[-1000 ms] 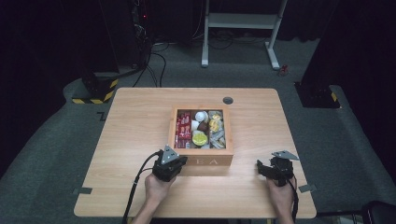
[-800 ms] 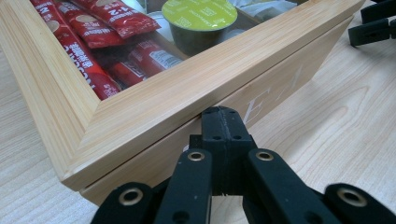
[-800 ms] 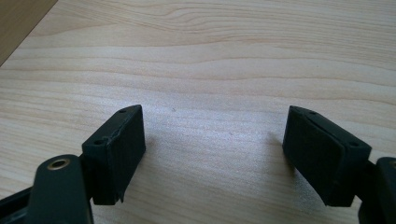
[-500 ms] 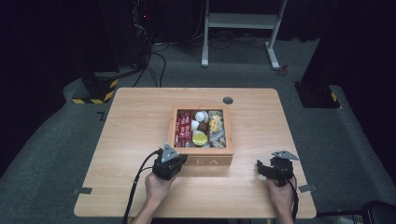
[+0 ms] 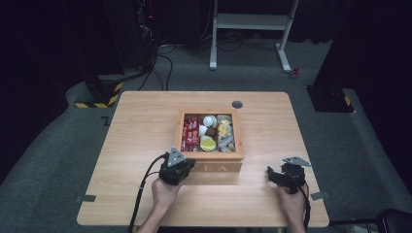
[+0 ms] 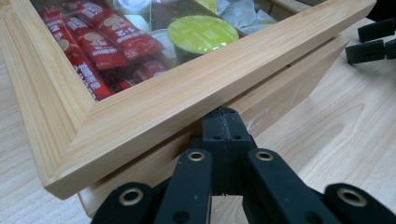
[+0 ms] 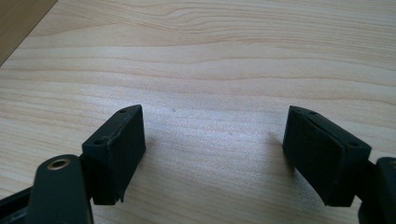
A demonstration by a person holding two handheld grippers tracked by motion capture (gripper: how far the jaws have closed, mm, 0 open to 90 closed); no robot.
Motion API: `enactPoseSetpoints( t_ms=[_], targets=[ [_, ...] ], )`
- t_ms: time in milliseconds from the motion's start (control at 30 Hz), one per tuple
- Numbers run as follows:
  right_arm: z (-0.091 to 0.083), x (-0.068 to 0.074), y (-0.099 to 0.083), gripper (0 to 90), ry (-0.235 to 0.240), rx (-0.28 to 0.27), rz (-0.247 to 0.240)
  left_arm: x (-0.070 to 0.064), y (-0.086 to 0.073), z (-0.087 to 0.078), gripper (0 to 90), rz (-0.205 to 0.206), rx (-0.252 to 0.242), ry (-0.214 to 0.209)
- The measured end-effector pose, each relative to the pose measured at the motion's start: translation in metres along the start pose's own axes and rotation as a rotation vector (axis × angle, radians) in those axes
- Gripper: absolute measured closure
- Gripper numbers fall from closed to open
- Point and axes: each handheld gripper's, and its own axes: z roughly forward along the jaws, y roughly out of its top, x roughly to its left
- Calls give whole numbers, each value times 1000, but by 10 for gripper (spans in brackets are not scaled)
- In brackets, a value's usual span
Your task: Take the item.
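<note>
A wooden box (image 5: pixel 210 162) with a glass-paned lid (image 6: pixel 154 105) stood at the centre of the high view, on a pale wood bench (image 5: pixel 136 131). The left hand-held gripper (image 5: pixel 182 167) sat at the box's near left corner, below centre in that frame; in the left gripper view its jaws were drawn together, their tips under the front edge of the lid frame, which stood slightly raised off the box body with a narrow gap beneath it. Whether the jaws pinched the lid or merely touched it could not be told. Through the pane showed red sachets (image 6: pixel 93 51), a yellow-topped capsule (image 6: pixel 203 33) and white cups (image 5: pixel 209 121). The right hand-held gripper (image 5: pixel 278 175) lay at the lower right of the high view, well apart from the box, on bare bench; in the right gripper view (image 7: pixel 212 154) its jaws stood wide, with nothing between them. A small dark round fitting (image 5: pixel 237 104) sat in the bench beyond the box.
</note>
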Motion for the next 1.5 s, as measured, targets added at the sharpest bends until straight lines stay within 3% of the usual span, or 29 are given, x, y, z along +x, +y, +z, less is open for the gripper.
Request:
enactPoseSetpoints(
  t_ms=[133, 767, 1500],
  targets=[
    [0, 0, 0, 207, 0, 2, 3, 2, 1, -1, 900, -24, -10, -12],
    [0, 0, 0, 207, 0, 0, 0, 7, 23, -7, 900, -24, -25, -15],
    [1, 3, 1, 196, 23, 3, -20, 18, 47, -10, 900, -66, -38, -36]
  ],
)
